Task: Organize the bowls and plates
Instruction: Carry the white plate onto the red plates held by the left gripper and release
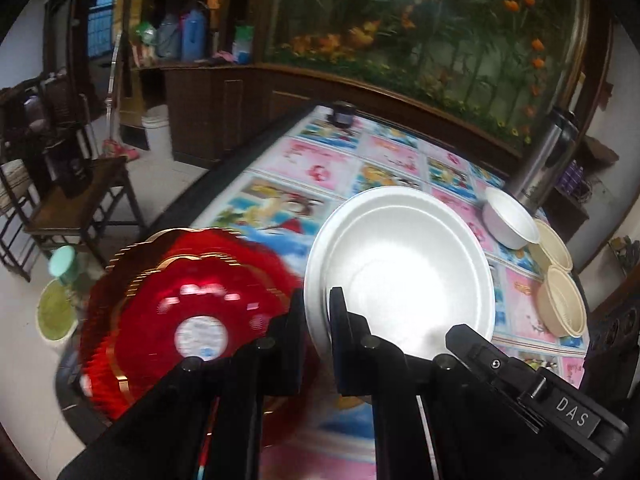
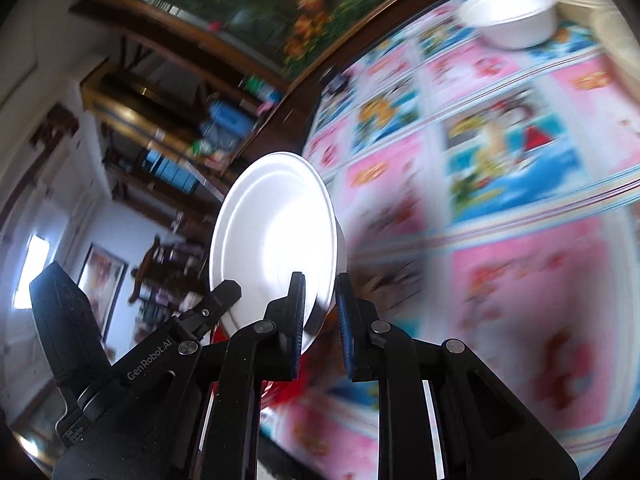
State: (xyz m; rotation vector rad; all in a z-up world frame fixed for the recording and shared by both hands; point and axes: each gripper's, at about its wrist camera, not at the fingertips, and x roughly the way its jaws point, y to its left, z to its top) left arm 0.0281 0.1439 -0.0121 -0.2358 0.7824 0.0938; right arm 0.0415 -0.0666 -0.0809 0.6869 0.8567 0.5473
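My left gripper [image 1: 316,312] is shut on the rim of a white foam plate [image 1: 404,268], holding it tilted above the patterned tablecloth [image 1: 280,168]. My right gripper [image 2: 320,304] is also shut on the rim of a white plate [image 2: 272,240], held on edge; its other finger [image 1: 472,344] shows at the plate's near rim in the left wrist view. A red plate with gold trim [image 1: 180,308] lies blurred to the left below. A white bowl [image 1: 508,220], also in the right wrist view [image 2: 512,16], and two cream bowls [image 1: 560,300] stand at the far right.
A steel flask [image 1: 548,156] stands behind the bowls. A dark jar [image 1: 342,114] sits at the table's far edge. A wooden chair [image 1: 76,208] and a green-lidded container [image 1: 60,300] are on the floor to the left. A cabinet with a flower panel runs behind.
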